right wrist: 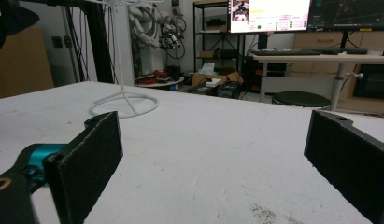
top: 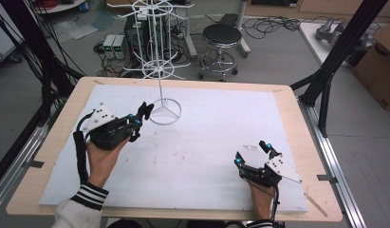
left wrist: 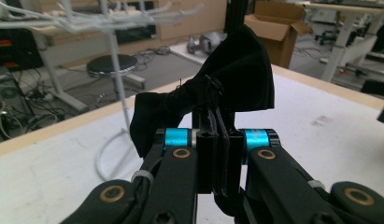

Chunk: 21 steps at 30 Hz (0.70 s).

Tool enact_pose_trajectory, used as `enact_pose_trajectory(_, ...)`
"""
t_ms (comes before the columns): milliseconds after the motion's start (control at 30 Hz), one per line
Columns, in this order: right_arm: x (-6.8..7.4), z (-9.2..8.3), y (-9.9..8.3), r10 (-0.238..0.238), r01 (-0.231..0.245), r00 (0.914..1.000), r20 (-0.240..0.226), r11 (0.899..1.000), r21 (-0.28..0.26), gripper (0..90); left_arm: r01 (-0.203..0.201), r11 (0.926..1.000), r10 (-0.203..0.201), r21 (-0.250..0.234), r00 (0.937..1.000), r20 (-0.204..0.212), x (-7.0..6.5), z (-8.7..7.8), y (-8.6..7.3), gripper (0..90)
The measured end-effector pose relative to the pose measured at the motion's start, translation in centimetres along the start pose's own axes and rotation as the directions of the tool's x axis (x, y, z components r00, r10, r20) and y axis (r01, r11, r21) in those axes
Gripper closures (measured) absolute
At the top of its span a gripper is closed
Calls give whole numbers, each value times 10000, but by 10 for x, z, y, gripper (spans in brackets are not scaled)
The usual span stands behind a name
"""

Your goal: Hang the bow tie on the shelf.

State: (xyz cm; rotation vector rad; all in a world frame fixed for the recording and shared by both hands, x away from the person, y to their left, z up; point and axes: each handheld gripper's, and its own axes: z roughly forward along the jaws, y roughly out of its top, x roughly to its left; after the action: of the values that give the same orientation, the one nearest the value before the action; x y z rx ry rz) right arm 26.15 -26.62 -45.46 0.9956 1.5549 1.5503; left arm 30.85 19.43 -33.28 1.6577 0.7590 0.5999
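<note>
The left gripper has its fingers pinched tight on the knot of a black bow tie, held above the bench just beside the ring base of the white wire rack. To hang it well, I judge the tie should rise to one of the rack's hooked arms, with the knot kept steady so the wings do not snag the pole. The right gripper rests low at the near right of the bench, its fingers wide apart and holding nothing; it is free to steady the rack's base.
</note>
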Motion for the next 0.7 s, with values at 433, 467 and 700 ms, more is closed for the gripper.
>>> enact_pose_trajectory(433,0,0,0,-26,26,10000,-4,10000,13,33,175,9991,-188,-378,9992,-348,18,-10,14,874)
enact_pose_trajectory(467,0,0,0,-18,18,10000,7,10000,16,33,135,9990,-153,-423,9989,-445,21,-12,18,875)
enact_pose_trajectory(700,0,0,0,-22,22,10000,-6,10000,12,33,67,9989,-99,-461,9976,-687,34,-13,30,875)
